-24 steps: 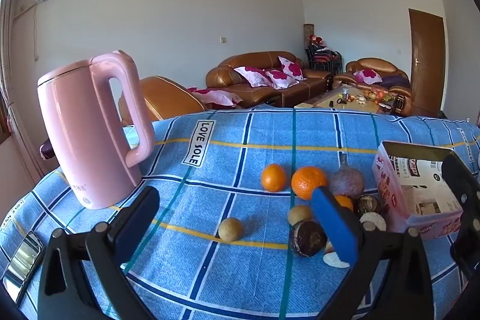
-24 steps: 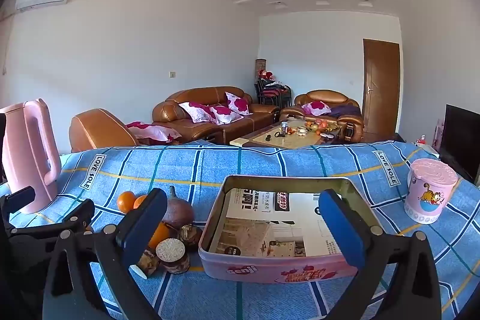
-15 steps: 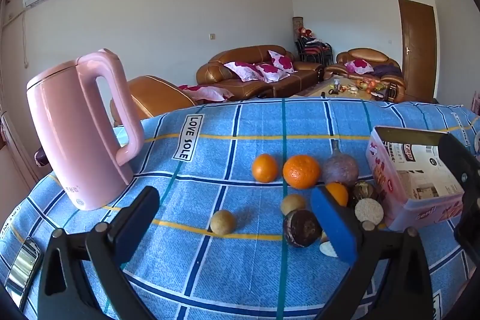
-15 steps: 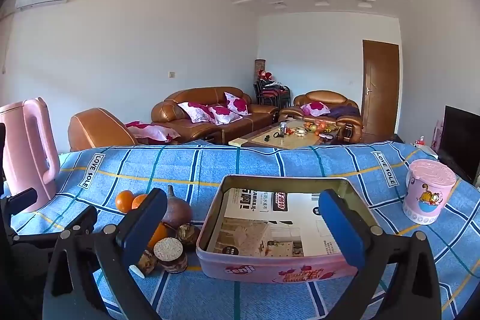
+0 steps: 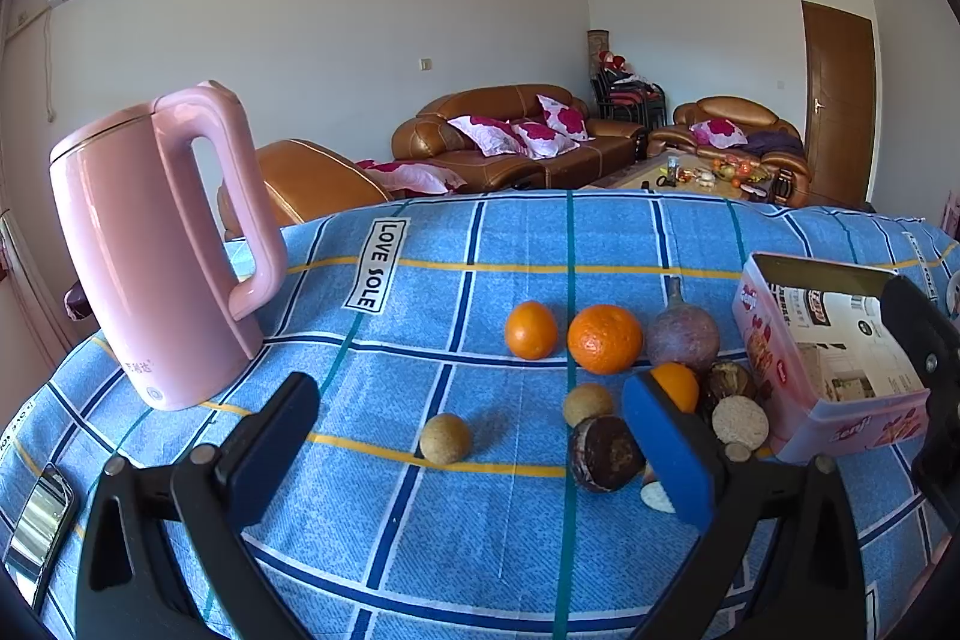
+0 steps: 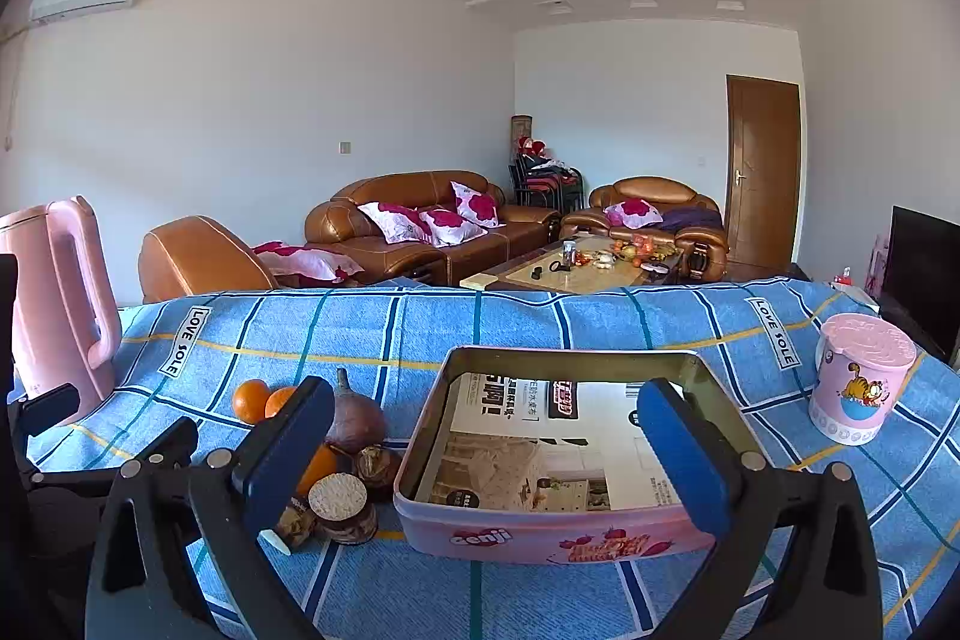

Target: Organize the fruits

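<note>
On blue cloth (image 5: 420, 520), three oranges (image 5: 605, 338).

Glossy pink plastic kettle (image 5: 156, 244) stands on woven checked cloth (image 5: 480, 520) (matt); beside it, pebbly-skinned oranges (image 5: 603, 338).

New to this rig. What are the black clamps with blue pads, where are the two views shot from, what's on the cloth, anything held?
No robot: a person carries one two-finger gripper in each hand, with a fisheye camera looking along its fingers. One view shows the left gripper, the other the right gripper. Both are open and hold nothing. On the blue checked cloth lie a pink kettle, oranges among other round fruits, a pink tin lined with printed paper, and a pink cup. No fruit is in the tin yet.
</note>
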Tool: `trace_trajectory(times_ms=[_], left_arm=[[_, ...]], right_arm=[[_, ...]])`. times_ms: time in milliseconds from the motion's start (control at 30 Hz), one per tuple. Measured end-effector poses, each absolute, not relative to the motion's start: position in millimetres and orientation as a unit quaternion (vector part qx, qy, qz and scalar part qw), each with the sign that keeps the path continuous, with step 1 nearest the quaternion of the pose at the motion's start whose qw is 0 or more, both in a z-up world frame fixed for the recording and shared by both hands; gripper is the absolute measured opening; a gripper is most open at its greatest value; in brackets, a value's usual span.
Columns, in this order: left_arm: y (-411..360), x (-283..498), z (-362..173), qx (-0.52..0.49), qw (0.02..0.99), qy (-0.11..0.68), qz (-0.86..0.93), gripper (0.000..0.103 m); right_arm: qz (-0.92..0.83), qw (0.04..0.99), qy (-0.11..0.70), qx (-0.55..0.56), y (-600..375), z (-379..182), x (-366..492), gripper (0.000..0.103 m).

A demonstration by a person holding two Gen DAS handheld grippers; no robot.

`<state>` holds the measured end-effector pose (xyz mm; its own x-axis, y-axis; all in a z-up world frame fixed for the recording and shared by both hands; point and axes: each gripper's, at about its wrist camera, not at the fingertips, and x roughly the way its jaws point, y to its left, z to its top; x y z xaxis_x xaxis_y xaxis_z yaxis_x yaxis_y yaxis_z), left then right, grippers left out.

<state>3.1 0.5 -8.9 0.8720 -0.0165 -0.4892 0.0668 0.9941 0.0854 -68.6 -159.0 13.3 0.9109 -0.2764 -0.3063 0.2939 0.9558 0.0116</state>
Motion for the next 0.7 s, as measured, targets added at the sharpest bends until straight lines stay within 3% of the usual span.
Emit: trace_trajectory(times_ms=[700], left_arm=[[2.8, 4.9, -9.5, 0.045, 0.966, 0.255, -0.020, 0.103]], right_arm=[[-0.145, 0.977, 0.153, 0.030, -160.4, 12.5, -68.6, 0.102]])
